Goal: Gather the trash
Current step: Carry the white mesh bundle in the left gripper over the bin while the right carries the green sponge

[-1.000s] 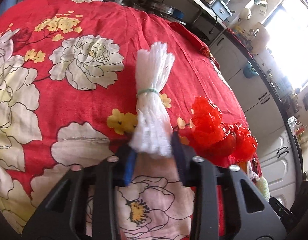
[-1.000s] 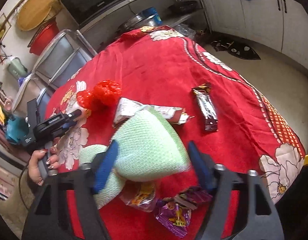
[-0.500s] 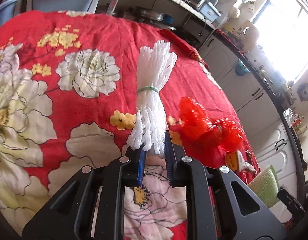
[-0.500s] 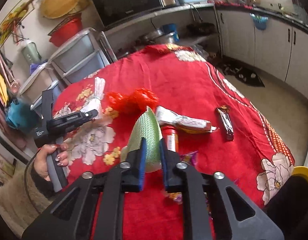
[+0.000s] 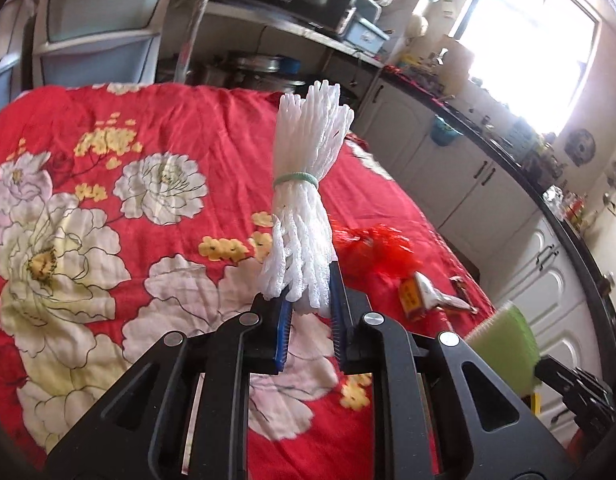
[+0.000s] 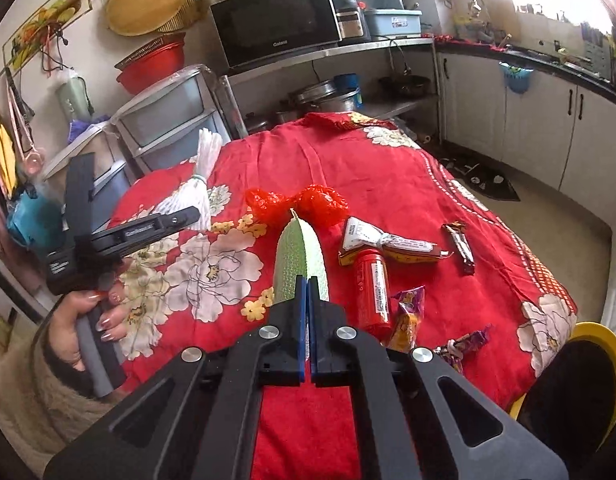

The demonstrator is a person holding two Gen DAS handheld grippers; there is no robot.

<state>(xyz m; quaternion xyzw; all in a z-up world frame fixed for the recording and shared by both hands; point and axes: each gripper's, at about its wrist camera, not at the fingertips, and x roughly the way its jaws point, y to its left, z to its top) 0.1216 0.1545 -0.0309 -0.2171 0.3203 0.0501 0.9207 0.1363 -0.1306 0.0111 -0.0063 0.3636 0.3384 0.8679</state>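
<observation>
The left gripper (image 5: 308, 300) is clamped on the lower end of a white foam net bundle (image 5: 306, 200), which is bound at mid-length by a pale green band (image 5: 296, 179). The bundle is held upright above the bench, which is covered by a red floral cloth (image 5: 108, 200).

The right gripper (image 6: 307, 292) is pressed together on a green foam net sleeve (image 6: 300, 260), flattened edge-on between the blue pads (image 6: 301, 320) and raised clear of the cloth.

Ahead of the right gripper, just beyond the tip of the sleeve, a crumpled red plastic bag (image 6: 296, 202) lies on the cloth. To the right of the gripper a red cylindrical container (image 6: 372, 292) lies on its side, with a tied white-and-brown wrapper (image 6: 383, 242) just beyond it. A dark snack bar wrapper (image 6: 459, 248) lies further right. Purple and orange snack packets (image 6: 407, 316) lie near the right side of the gripper. The left gripper is seen at the far left, held by the left hand (image 6: 94, 320).
</observation>
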